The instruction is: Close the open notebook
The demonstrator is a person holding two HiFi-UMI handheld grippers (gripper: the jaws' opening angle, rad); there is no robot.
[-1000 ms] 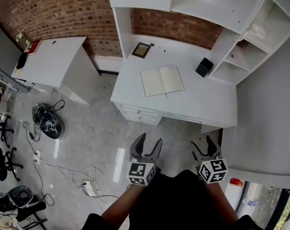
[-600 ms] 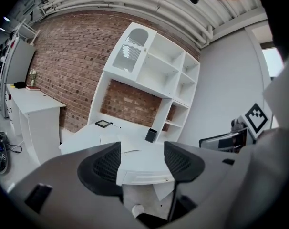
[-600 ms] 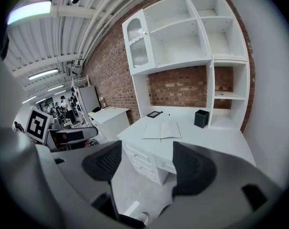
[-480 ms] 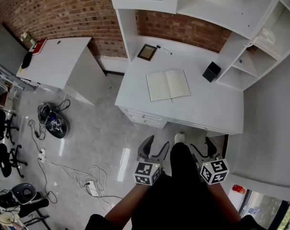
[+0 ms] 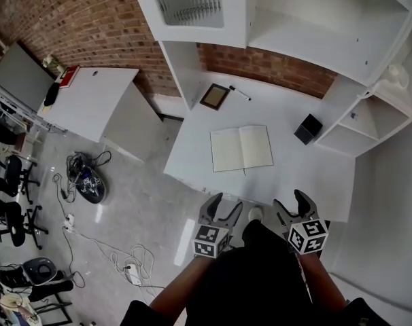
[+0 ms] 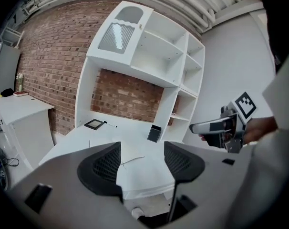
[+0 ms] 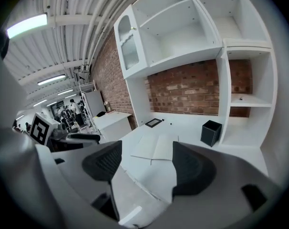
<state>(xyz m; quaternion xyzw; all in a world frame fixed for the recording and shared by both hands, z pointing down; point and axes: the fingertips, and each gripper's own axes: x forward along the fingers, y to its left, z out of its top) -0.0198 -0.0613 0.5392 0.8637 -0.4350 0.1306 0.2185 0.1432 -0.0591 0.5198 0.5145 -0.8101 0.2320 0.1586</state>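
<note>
Notebook [image 5: 241, 148] lies open on the white tabletop [image 5: 304, 172] below a brick wall [image 5: 274, 66], its long axis along the front edge. Left gripper [image 5: 225, 206] and right gripper [image 5: 292, 206] hover off that edge, fingers spread, empty.

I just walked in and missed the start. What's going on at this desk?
A person stands at the white desk with a gripper in each hand. The left gripper and right gripper are both open and empty, held near the desk's front edge. The notebook lies open on the desk, untouched, so closing it has not begun.
</note>
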